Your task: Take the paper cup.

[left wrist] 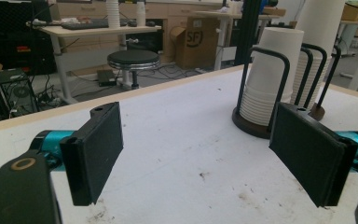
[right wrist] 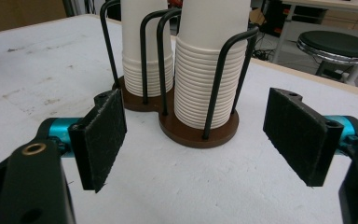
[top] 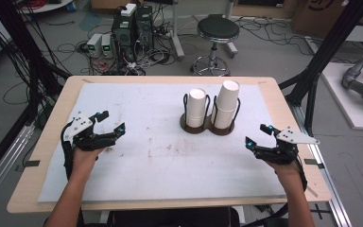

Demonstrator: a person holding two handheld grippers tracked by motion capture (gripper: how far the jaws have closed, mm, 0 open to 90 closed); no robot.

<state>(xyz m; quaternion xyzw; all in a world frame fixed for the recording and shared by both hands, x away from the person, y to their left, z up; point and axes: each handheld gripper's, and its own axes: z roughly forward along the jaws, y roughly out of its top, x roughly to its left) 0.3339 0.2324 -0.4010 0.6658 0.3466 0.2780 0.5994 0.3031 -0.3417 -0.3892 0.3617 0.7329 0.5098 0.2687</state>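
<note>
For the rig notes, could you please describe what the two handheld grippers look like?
Both the left gripper and the right gripper have black bodies, each topped by a grey three-cornered plate, with turquoise fittings behind flat black rectangular pads. A brass-coloured ring sits on each frame. A black cable trails along each forearm; no sleeves show.

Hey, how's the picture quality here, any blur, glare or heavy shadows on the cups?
High view: even light, slightly soft, cup stacks clear, no glare. Left gripper view: sharp, stacks cut off at top. Right gripper view: stacks crisp, faint shadow at the holder base.
</note>
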